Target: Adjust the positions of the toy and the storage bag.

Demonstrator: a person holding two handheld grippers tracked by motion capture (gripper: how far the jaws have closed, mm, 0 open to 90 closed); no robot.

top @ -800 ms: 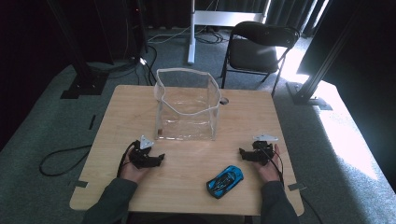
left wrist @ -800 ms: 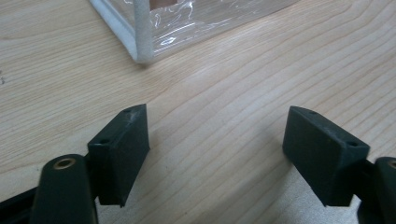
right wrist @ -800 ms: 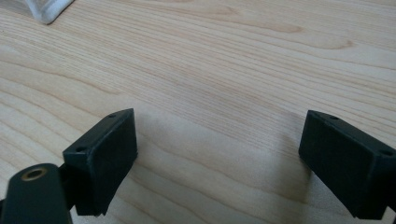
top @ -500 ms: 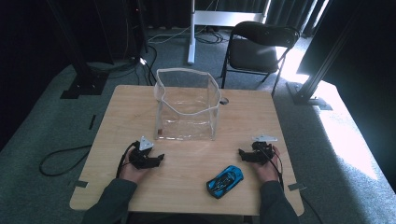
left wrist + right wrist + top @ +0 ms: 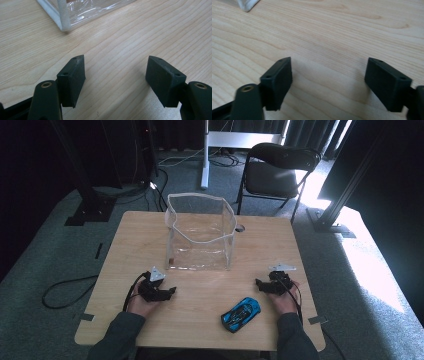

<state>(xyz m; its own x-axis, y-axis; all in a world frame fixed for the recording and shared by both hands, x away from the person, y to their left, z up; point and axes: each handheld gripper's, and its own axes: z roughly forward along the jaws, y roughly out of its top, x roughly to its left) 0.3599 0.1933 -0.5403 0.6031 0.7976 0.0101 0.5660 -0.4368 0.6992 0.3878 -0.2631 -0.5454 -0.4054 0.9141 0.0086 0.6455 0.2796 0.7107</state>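
Observation:
A clear plastic bag (image 5: pixel 201 236) with a white rim stands upright at the middle of the wooden table (image 5: pixel 125 245); one white corner of the bag (image 5: pixel 62 17) shows in the left gripper view. A blue toy car (image 5: pixel 240 314) lies near the front edge, just left of the right hand. My left gripper (image 5: pixel 171 291) rests low at the front left, jaws wide apart over bare wood (image 5: pixel 116 67). My right gripper (image 5: pixel 258 283) rests at the front right, open too, nothing between its pads (image 5: pixel 279 75).
A black folding chair (image 5: pixel 276 170) stands behind the table's far right corner. A white stand base (image 5: pixel 235 140) and dark posts lie beyond. A cable (image 5: pixel 65 287) loops on the carpet left of the table.

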